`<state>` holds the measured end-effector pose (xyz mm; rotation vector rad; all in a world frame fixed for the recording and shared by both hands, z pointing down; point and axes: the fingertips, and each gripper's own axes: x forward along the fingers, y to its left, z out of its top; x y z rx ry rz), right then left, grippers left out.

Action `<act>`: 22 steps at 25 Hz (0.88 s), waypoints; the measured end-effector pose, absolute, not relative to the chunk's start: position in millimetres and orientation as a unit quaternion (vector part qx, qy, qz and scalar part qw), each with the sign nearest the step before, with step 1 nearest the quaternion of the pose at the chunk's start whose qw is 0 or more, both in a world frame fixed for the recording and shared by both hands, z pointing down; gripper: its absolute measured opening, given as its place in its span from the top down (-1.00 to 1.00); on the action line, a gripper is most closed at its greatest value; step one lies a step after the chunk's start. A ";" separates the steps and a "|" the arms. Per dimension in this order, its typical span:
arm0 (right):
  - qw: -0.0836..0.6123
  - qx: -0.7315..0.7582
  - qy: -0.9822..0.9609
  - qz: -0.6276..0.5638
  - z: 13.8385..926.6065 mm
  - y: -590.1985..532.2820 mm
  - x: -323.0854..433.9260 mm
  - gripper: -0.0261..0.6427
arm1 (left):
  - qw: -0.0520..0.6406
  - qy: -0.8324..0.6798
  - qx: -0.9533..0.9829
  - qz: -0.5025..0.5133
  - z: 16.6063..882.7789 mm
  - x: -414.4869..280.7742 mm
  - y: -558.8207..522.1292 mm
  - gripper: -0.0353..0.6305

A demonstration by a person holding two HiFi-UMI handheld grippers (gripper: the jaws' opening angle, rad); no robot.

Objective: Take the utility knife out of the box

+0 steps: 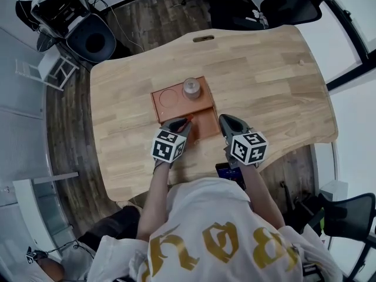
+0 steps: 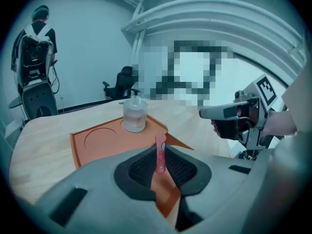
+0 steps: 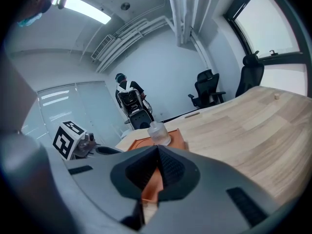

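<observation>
An orange box (image 1: 205,124) lies open and flat on the wooden table, with a clear glass jar (image 1: 191,88) standing on its far half beside a round recess. My left gripper (image 1: 187,122) hangs over the box's near half, shut on a red utility knife (image 2: 160,153) that stands upright between its pads above the orange box (image 2: 97,143); the jar (image 2: 135,114) is behind it. My right gripper (image 1: 224,121) hovers at the box's right edge, its jaws closed together with nothing in them (image 3: 157,148). The jar (image 3: 158,133) shows beyond it.
The table (image 1: 270,81) has a slot (image 1: 203,38) near its far edge and a curved front edge close to me. Black office chairs (image 1: 282,2) and equipment (image 1: 88,37) stand on the floor beyond. A person (image 2: 36,38) stands far off.
</observation>
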<state>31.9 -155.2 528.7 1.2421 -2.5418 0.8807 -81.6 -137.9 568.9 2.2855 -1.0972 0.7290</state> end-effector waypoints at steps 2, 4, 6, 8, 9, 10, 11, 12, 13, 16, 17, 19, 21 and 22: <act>0.087 0.418 -0.856 0.290 524.1 -153.3 32.3 0.89 | 0.250 -0.415 0.841 0.242 557.1 -84.0 -138.1 0.72; 0.089 0.421 -0.858 0.282 520.5 -150.6 33.7 0.89 | 0.251 -0.426 0.843 0.211 544.9 -85.4 -137.5 0.72; 0.095 0.428 -0.858 0.268 516.2 -148.5 35.5 0.89 | 0.248 -0.437 0.845 0.184 532.8 -87.7 -136.9 0.72; 0.100 0.433 -0.860 0.251 510.2 -147.9 35.8 0.89 | 0.237 -0.452 0.844 0.165 521.1 -92.0 -136.9 0.72; 0.101 0.433 -0.862 0.244 506.4 -147.5 35.2 0.89 | 0.230 -0.460 0.843 0.158 515.6 -94.7 -136.5 0.72; 0.100 0.433 -0.864 0.238 502.3 -146.9 34.2 0.89 | 0.223 -0.468 0.842 0.152 510.3 -97.5 -135.5 0.72; 0.099 0.433 -0.866 0.231 497.7 -146.3 33.0 0.89 | 0.216 -0.475 0.841 0.146 505.2 -100.3 -134.0 0.72; 0.096 0.432 -0.868 0.225 492.9 -145.9 31.5 0.89 | 0.210 -0.480 0.840 0.140 499.9 -103.0 -132.3 0.72; 0.094 0.432 -0.870 0.219 487.9 -145.8 30.0 0.89 | 0.205 -0.486 0.839 0.133 494.3 -105.5 -130.9 0.72; 0.091 0.433 -0.873 0.203 476.4 -145.4 25.1 0.89 | 0.190 -0.499 0.838 0.109 477.9 -111.0 -128.4 0.72; 0.091 0.433 -0.875 0.198 473.9 -143.9 23.2 0.89 | 0.184 -0.503 0.838 0.104 473.2 -112.1 -127.0 0.72; 0.090 0.429 -0.878 0.192 469.0 -139.3 18.9 0.89 | 0.174 -0.508 0.838 0.098 465.0 -114.4 -123.4 0.72; 0.088 0.426 -0.881 0.186 464.3 -134.5 15.3 0.89 | 0.171 -0.510 0.838 0.091 458.9 -116.1 -119.6 0.72; 0.088 0.426 -0.882 0.184 462.3 -132.3 14.0 0.89 | 0.170 -0.510 0.839 0.088 456.4 -116.8 -117.7 0.72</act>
